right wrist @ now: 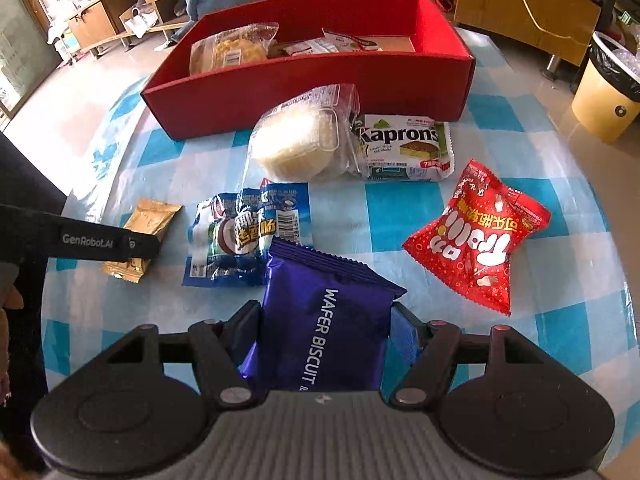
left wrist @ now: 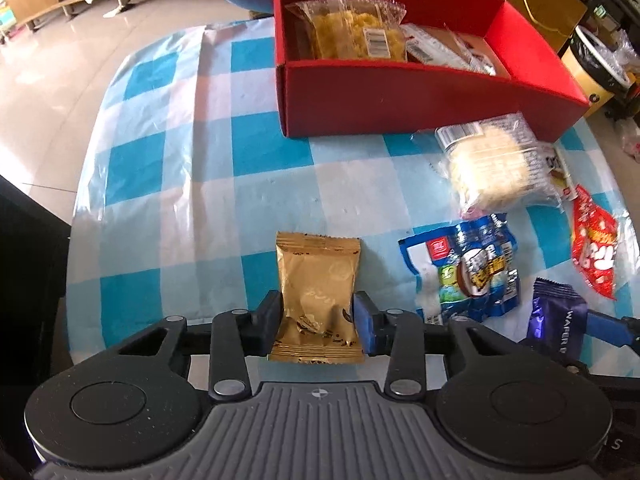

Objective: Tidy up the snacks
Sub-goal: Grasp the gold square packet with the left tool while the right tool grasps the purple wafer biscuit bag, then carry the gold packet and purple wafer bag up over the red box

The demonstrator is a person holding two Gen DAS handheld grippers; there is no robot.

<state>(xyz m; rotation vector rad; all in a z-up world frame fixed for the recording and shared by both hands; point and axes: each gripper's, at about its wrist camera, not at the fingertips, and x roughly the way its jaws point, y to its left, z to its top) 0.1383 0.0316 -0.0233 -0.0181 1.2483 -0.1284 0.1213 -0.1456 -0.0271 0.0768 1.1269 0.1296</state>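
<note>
- The left gripper [left wrist: 318,316] is pinched on the gold sachet [left wrist: 316,296] near the table's near edge; its pads dent the foil.
- The right gripper [right wrist: 326,332] clasps the purple wafer biscuit pack [right wrist: 320,320] beside it.
- Lift both straight up, clear the loose packets, then lower them into the red box [left wrist: 384,108] at the far edge.

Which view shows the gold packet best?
The left wrist view: the gold packet sits centred and near, pinched between the left gripper. In the right wrist view it is small at the left edge, partly hidden behind that gripper's black finger.
</note>
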